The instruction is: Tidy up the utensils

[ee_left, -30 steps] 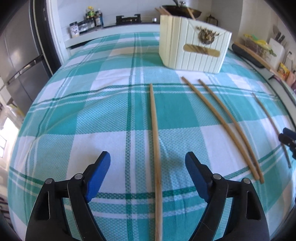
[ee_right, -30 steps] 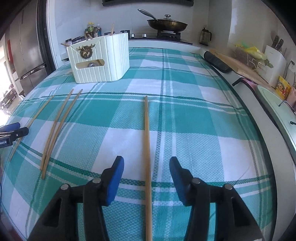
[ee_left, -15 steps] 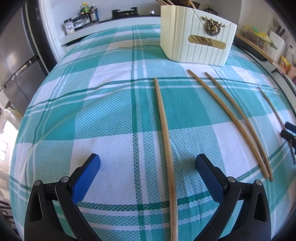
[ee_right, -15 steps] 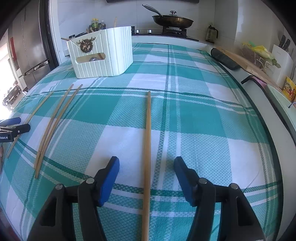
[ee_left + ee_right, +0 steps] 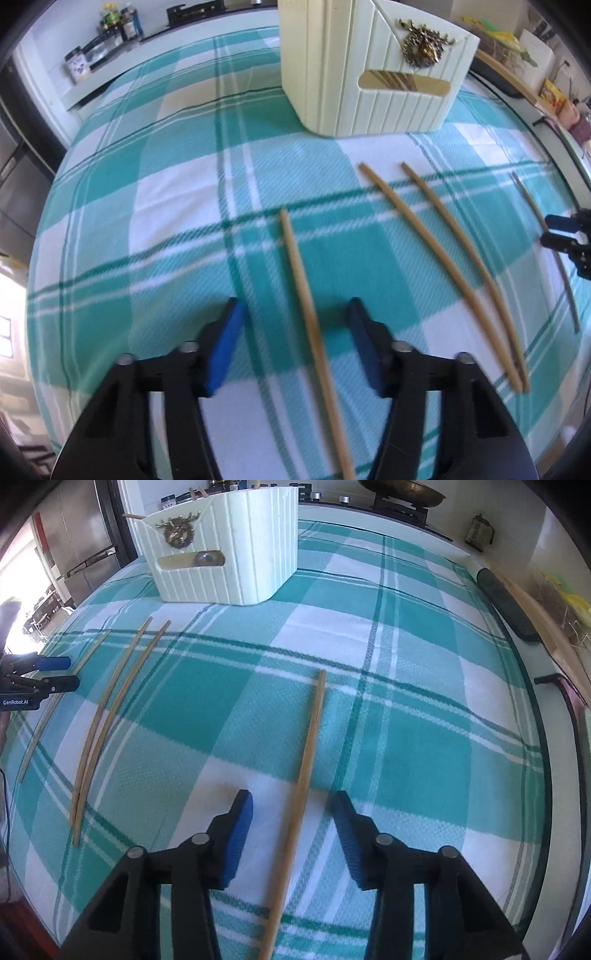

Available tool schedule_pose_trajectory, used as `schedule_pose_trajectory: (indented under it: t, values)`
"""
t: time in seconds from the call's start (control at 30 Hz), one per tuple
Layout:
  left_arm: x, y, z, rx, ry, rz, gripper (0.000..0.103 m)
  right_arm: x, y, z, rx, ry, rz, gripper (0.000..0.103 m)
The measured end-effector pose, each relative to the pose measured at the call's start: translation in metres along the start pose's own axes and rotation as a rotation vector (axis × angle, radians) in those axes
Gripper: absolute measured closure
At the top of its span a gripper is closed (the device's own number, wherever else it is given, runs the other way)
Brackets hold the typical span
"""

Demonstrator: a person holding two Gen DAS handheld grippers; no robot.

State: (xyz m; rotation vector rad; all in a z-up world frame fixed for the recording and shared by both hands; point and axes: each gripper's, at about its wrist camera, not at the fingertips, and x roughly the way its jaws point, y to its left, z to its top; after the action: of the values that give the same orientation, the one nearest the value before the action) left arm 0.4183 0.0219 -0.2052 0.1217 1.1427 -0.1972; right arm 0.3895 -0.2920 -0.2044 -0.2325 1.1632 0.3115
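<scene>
Several wooden chopsticks lie on a teal checked tablecloth. In the left wrist view my left gripper (image 5: 295, 332) is open and straddles one chopstick (image 5: 299, 266) without gripping it. A pair of chopsticks (image 5: 443, 251) lies to its right, and my right gripper (image 5: 561, 232) shows at the far right. In the right wrist view my right gripper (image 5: 291, 816) is open around another chopstick (image 5: 310, 738). The pair (image 5: 114, 698) and my left gripper (image 5: 51, 674) lie at the left. The cream utensil holder (image 5: 373, 70) stands at the back and also shows in the right wrist view (image 5: 225, 542).
A wok (image 5: 399, 493) sits on the stove behind the table. Spice jars (image 5: 110, 22) stand on the back counter. A dark roll (image 5: 506, 605) and a board lie along the right table edge. A fridge (image 5: 77, 550) is at the left.
Both grippers have moved forward and lower toward the holder. The left jaws widened, then narrowed around their chopstick. The right jaws opened slightly.
</scene>
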Motion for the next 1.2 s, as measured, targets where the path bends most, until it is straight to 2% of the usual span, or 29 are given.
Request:
schedule_pose_trajectory:
  t: [0.03,0.07,0.1,0.13,0.23,0.33,0.53,0.73,0.9,1.0,1.2]
  values:
    - [0.002,-0.001,0.007,-0.008,0.000,0.008,0.071,0.003,-0.002,0.008,0.013,0.002,0.005,0.072]
    - [0.003,-0.002,0.011,-0.011,-0.001,0.015,0.096,0.007,-0.004,0.018,0.030,-0.002,0.009,0.079]
    - [0.004,-0.002,0.014,-0.015,-0.002,0.012,0.098,0.012,-0.007,0.027,0.051,0.001,0.015,0.092]
    - [0.004,-0.002,0.016,-0.027,-0.007,0.007,0.098,0.015,-0.009,0.033,0.068,-0.004,0.014,0.096]
    - [-0.011,0.002,0.014,-0.066,-0.059,-0.017,0.099,0.020,-0.014,0.048,0.122,-0.028,0.029,0.096]
    - [-0.047,0.006,0.006,-0.080,-0.153,-0.041,0.099,0.001,-0.019,0.048,0.185,-0.110,0.082,0.096]
    - [-0.134,0.015,-0.016,-0.100,-0.340,-0.101,0.099,-0.093,-0.011,0.032,0.191,-0.331,0.186,0.096]
    - [-0.192,0.014,-0.037,-0.109,-0.487,-0.157,0.099,-0.165,0.008,0.014,0.139,-0.472,0.181,0.096]
    - [-0.205,0.006,-0.044,-0.104,-0.520,-0.163,0.099,-0.190,0.028,0.006,0.082,-0.566,0.113,0.096]
    - [-0.213,0.005,-0.045,-0.104,-0.529,-0.180,0.099,-0.200,0.032,0.009,0.075,-0.596,0.111,0.097]
    - [-0.221,0.004,-0.042,-0.081,-0.533,-0.204,0.099,-0.212,0.029,0.026,0.058,-0.578,0.093,0.097]
